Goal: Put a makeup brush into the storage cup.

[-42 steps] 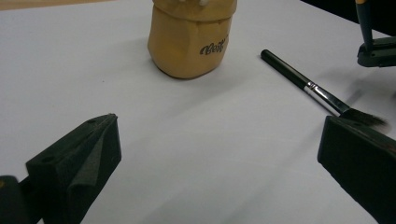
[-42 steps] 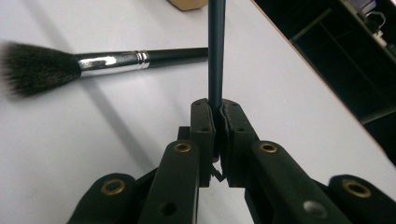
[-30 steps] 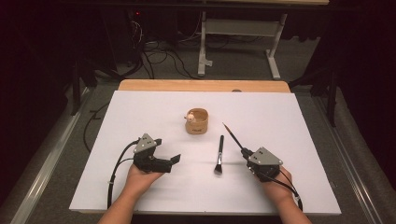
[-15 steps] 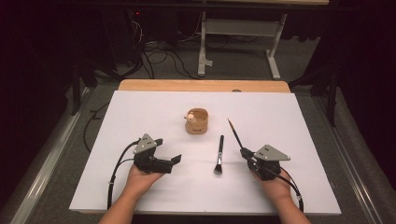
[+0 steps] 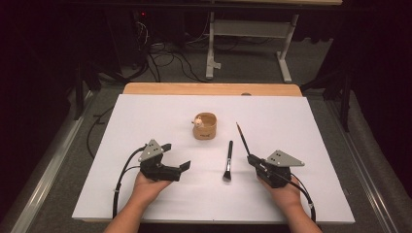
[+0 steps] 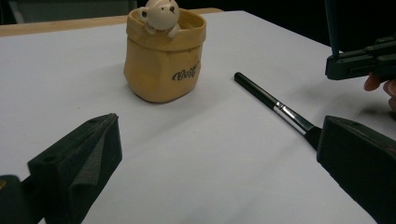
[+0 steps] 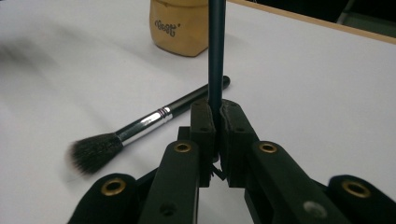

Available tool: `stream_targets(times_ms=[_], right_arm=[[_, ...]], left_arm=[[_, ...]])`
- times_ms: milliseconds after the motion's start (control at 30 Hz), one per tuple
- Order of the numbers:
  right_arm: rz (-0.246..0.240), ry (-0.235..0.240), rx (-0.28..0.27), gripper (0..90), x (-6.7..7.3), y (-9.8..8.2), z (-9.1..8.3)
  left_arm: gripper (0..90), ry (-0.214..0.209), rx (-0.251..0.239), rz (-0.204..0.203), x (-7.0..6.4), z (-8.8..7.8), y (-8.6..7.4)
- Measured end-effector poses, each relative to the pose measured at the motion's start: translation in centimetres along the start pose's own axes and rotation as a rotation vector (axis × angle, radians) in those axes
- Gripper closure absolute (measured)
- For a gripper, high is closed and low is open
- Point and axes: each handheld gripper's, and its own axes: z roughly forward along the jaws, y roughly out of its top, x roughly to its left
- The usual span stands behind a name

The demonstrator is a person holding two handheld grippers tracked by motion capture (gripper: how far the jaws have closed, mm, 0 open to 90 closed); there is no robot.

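- Right tool point(image 5: 253, 160) is clamped on a thin dark brush point(image 5: 242, 138), its tip angled up toward the bear pot point(image 5: 205, 126); likely headed there, not yet in.
- Makeup brush point(image 5: 228, 161) lies on the counter point(image 5: 145, 116), untouched.
- Left tool point(image 5: 176, 157) rests open, empty.

A flat white rectangular worktop point(image 5: 145, 121) fills the middle of the high view, brightly lit from above, while the room around it falls into near darkness. A light wooden board edge point(image 5: 209, 89) shows along its far side. Beyond lies a grey carpeted floor point(image 5: 252, 68) with loose black cables point(image 5: 160, 60) strewn across it — and a pale metal table frame point(image 5: 245, 34) standing on two feet. A grey metal rail point(image 5: 46, 165) runs along the left.
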Motion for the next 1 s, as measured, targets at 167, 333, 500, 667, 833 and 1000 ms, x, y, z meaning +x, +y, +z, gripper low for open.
stream_targets(times_ms=[167,333,500,667,833,1000], right_arm=[[-0.009,0.019,-0.016,87.2,0.4,0.2,0.0],[-0.029,0.033,-0.026,87.2,1.1,0.5,0.2],[-0.039,0.047,-0.033,87.3,1.8,0.7,0.3],[-0.065,0.047,-0.034,87.3,2.2,0.9,0.4],[-0.079,0.046,-0.041,87.3,2.6,1.1,0.5],[-0.097,0.045,-0.042,87.3,3.0,1.2,0.5]], left_arm=[[0.8,-0.022,-0.016,0.0,-0.7,0.1,0.3],[0.8,-0.039,-0.019,0.009,-1.3,0.5,0.5],[0.8,-0.055,-0.027,0.016,-1.9,0.6,0.7],[0.7,-0.068,-0.032,0.022,-2.3,0.7,1.0],[0.7,-0.075,-0.034,0.038,-2.6,1.1,1.4],[0.7,-0.079,-0.047,0.036,-2.6,1.4,2.2]])
